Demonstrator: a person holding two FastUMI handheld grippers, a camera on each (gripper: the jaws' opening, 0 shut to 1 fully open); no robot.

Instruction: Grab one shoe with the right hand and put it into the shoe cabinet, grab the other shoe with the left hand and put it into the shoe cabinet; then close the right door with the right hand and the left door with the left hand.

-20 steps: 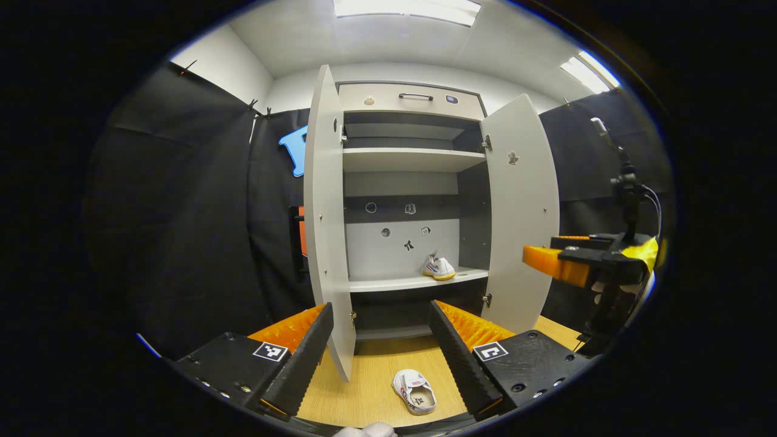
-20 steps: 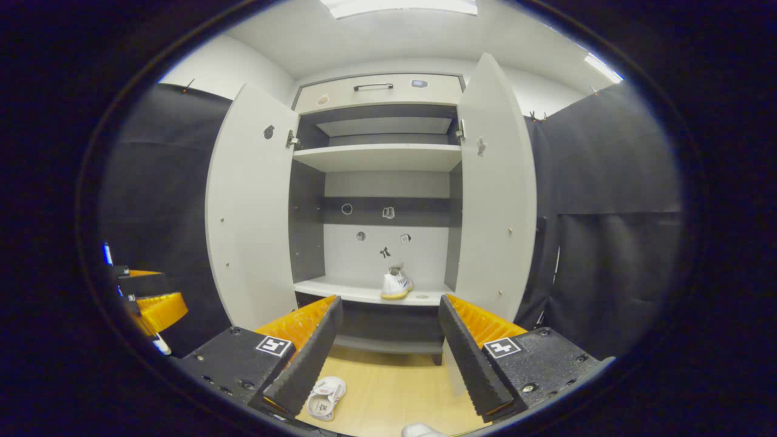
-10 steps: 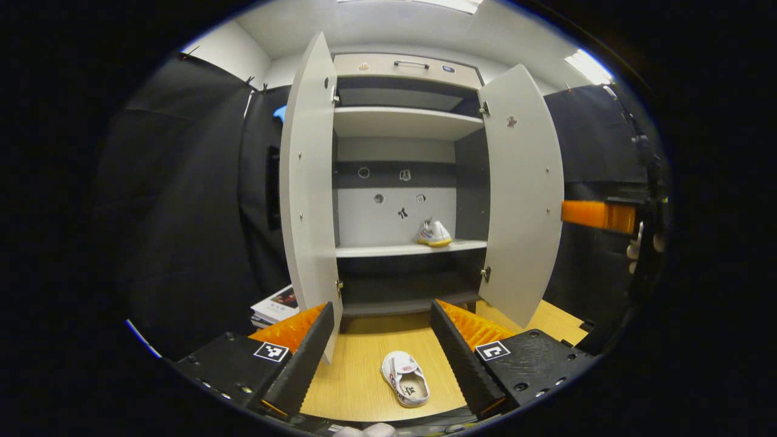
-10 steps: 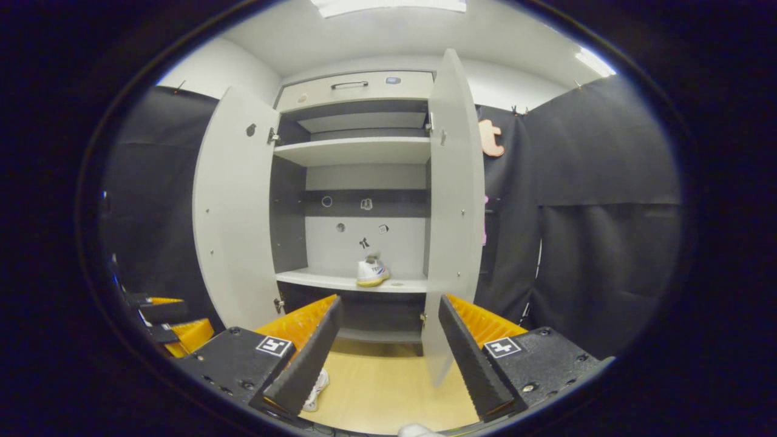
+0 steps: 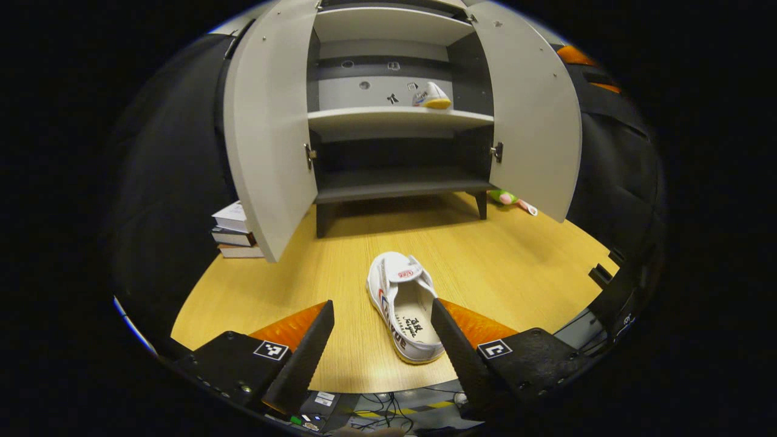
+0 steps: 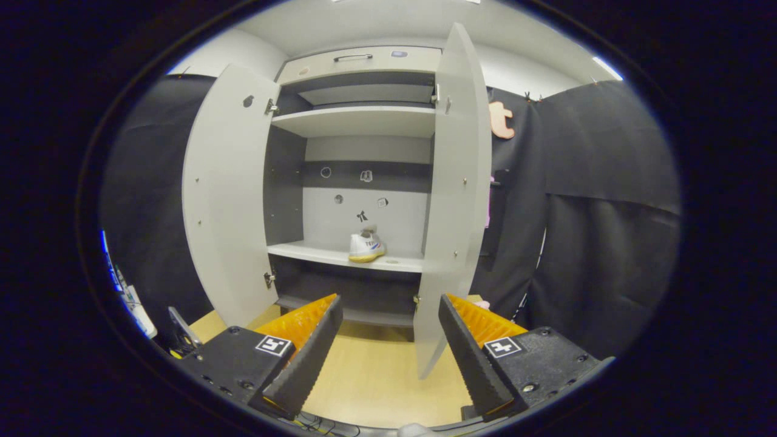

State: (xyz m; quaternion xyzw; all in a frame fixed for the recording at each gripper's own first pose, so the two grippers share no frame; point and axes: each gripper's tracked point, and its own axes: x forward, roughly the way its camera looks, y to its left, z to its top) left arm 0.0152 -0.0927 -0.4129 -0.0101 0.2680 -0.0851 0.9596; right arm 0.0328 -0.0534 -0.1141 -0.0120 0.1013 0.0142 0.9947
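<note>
My left jaws (image 5: 381,340) hang wide above the desk (image 5: 516,267), one white shoe (image 5: 405,306) lying between them, toe toward the shoe cabinet (image 5: 394,118) at twelve o'clock. My right jaws (image 6: 388,337) are wide too, holding nothing. The other shoe (image 6: 366,246) sits on the middle shelf (image 6: 315,252). Left door (image 6: 224,194) and right door (image 6: 455,194) both stand open.

White shoe (image 5: 405,306) upright on floor; second shoe (image 6: 366,246) on cabinet shelf (image 6: 315,253); doors (image 5: 267,133) open.
</note>
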